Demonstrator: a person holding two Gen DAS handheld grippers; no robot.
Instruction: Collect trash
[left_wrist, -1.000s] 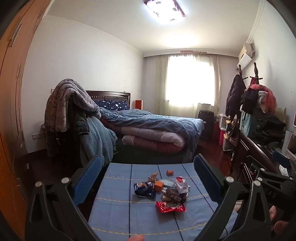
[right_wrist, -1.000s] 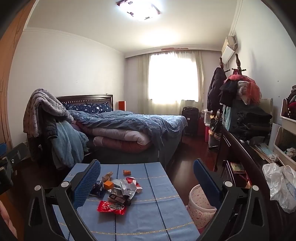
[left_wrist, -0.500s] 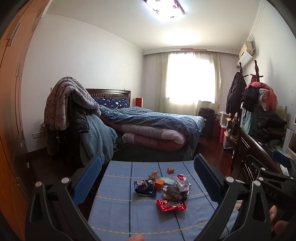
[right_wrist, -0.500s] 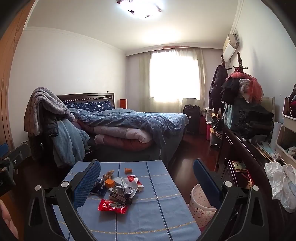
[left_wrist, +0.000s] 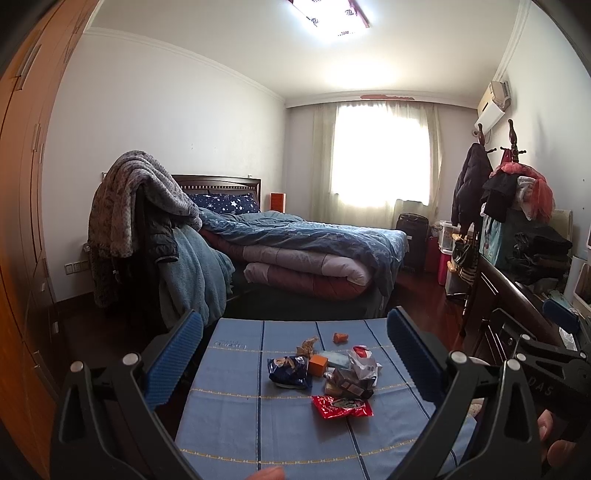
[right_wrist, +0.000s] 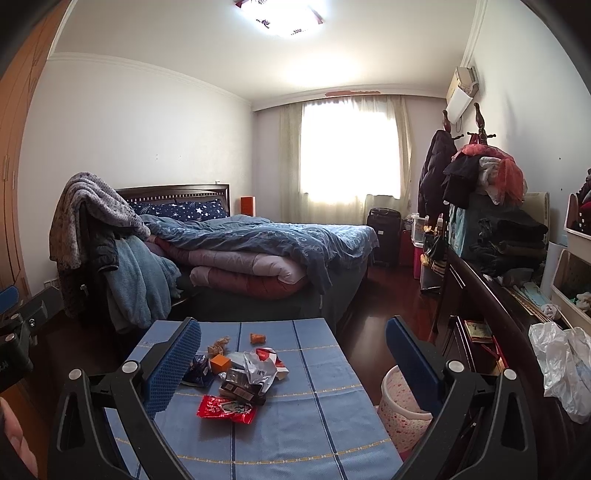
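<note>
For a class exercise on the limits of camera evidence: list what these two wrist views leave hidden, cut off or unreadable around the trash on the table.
- Waste bin: right wrist view, its inside is hidden by its rim and the right gripper; absent from the left view.
- Dark blue wrapper: right view, partly covered by a gripper finger.
- Red wrapper: print too small to read.
- Table: near edge cut off by the left gripper.

Trash clustered mid-desk (left_wrist: 229, 417) on blue cloth: red foil wrapper (left_wrist: 341, 406) nearest, lying flat; dark blue snack bag (left_wrist: 288, 371) at left; small orange box (left_wrist: 317, 364) upright; crumpled silver-white wrapper (left_wrist: 362, 363) at right; orange scrap (left_wrist: 340, 337) farthest, apart. Pink-speckled bin (right_wrist: 400, 406) on floor, right of desk.
</note>
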